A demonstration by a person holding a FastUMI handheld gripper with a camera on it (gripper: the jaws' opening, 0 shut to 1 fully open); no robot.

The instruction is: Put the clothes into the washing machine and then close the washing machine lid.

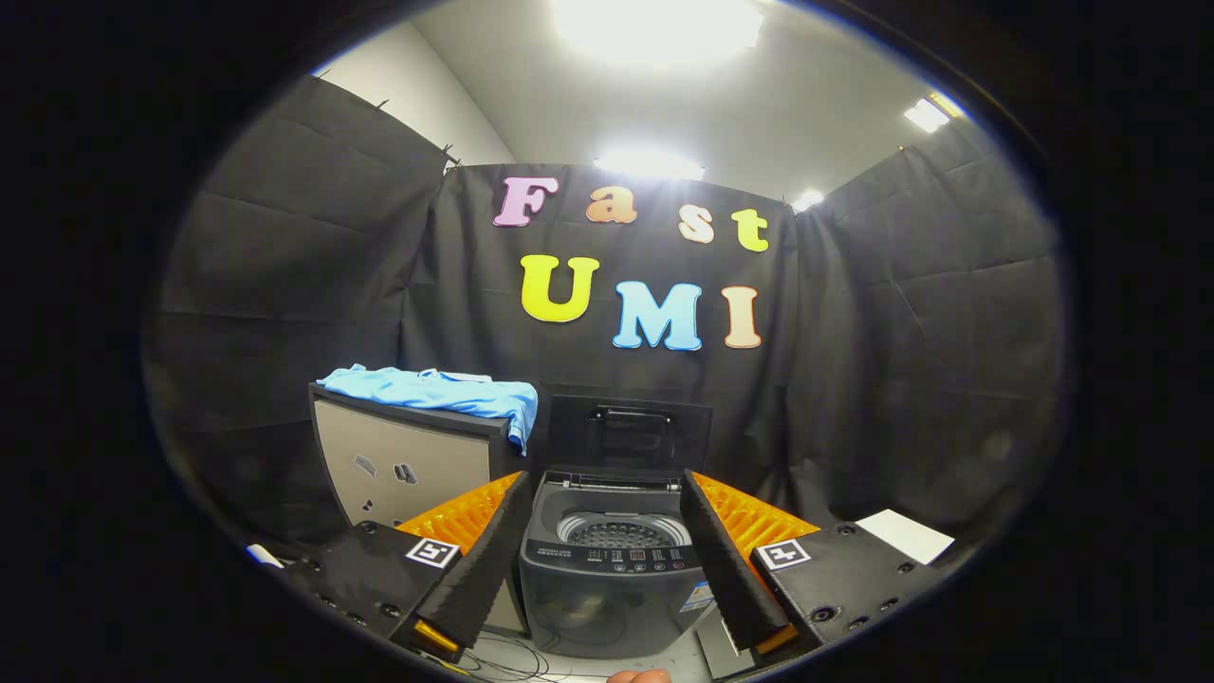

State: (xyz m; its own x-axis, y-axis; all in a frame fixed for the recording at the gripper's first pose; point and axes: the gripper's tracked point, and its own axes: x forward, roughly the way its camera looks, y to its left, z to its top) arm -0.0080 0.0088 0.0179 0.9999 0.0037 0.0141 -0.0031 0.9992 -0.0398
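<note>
Open jaws (607, 560) stand wide apart and grip nothing, framing a small top-loading washer (607, 569) that sits on the floor just beyond them and squarely between their two fingers. The washer's lid (628, 432) is raised upright at the back, its handle facing the jaws, and the perforated drum (621, 533) lies exposed below it with nothing visible inside. A row of buttons runs along the washer's front panel (616, 558), nearest the jaws. Beyond the left finger and touching the washer's side stands a pale cabinet (403, 465) with a dark top, serving as the table. On it a light blue shirt (441, 389) lies spread flat, one corner hanging over the edge nearest the lid; the garment sits higher than the washer's opening and well apart from both fingers. Beyond the right finger a white sheet (906, 534) rests low near the black cloth wall (892, 360) that closes the booth on three sides. Thin cables (512, 664) trail across the floor beneath the jaws, in front of the washer. Ceiling lights (654, 28) glare overhead.
</note>
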